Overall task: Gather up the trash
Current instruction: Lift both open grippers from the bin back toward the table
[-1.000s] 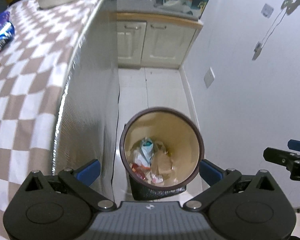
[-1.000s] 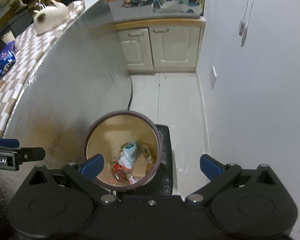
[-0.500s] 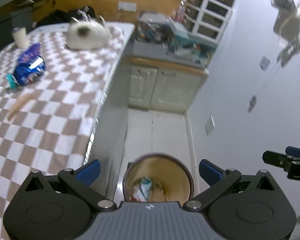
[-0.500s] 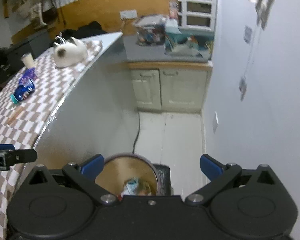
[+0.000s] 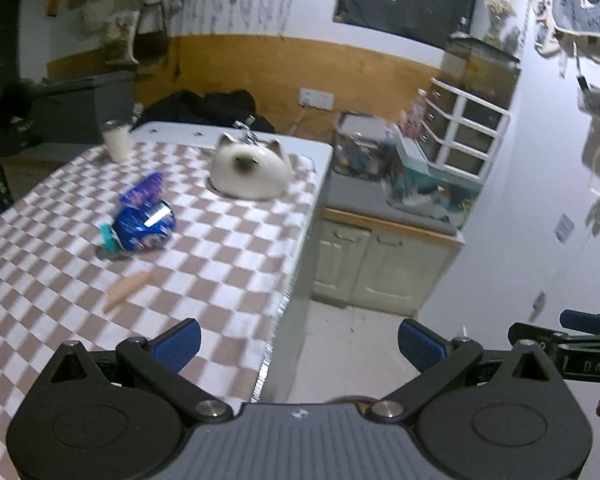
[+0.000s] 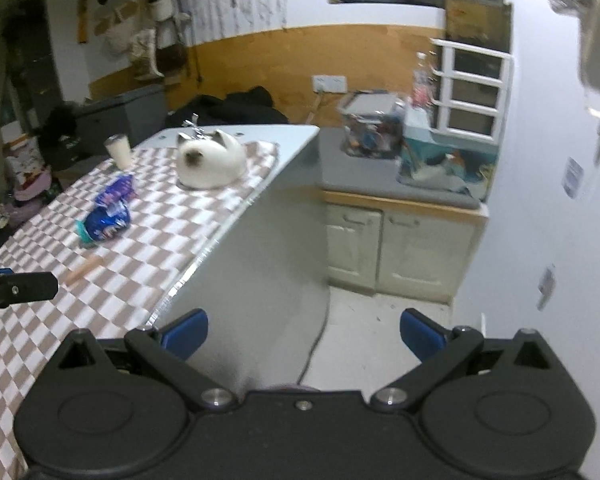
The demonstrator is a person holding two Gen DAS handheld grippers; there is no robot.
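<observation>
**Both grippers raised and empty above the table edge, with trash left on the cloth**

Nearest the lens, the left gripper (image 5: 298, 342) has its blue-padded jaws spread wide with nothing between them; the right gripper (image 6: 304, 334) is likewise spread and empty. Each appears in the other's view as a dark bar at the frame edge; on the right one partial lettering, apparently "DAS", can be read. Both cameras face level across the room, a pose that suits choosing the next piece.

On the checkered tablecloth (image 5: 228, 264), closest to the left gripper, lies a thin tan stick-like item (image 5: 126, 286), blurred. Beyond it rests a crumpled blue snack bag (image 5: 144, 224); its printing is illegible. These are the probable remaining trash, lying loose in the open where jaws can reach them.

Farther back sit a cat-shaped white ornament (image 5: 252, 172) and a pale cup (image 5: 117, 140), likely not trash. The trash bin cannot be clearly made out in either view.
</observation>
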